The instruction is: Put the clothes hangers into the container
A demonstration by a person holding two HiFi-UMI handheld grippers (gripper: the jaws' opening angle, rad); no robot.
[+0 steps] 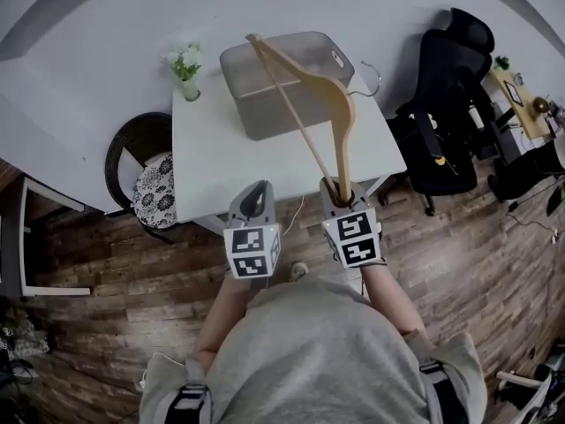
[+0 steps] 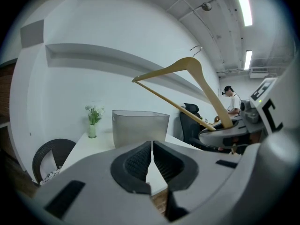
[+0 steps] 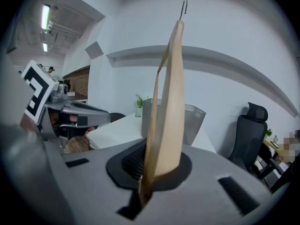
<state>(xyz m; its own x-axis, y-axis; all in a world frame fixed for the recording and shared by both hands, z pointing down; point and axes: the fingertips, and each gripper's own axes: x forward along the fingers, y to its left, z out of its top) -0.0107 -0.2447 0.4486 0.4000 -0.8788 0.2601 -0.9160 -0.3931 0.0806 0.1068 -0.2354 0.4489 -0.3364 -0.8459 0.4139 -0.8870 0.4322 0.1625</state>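
The light brown wooden clothes hanger (image 1: 344,126) is not in the box yet. The right claw (image 1: 339,186) is clenched on one end of it, low in the middle of the head view. From there the hanger's long side points up the picture, toward the grey see-through plastic container (image 1: 269,129) on the white bench (image 1: 212,166). Its far tip shows over the box, up in the air. So the box lies straight ahead of the right claw, and that claw looks like the one to drop it in. The left claw (image 1: 256,190) is just beside it on the left, pressed closed with nothing inside.
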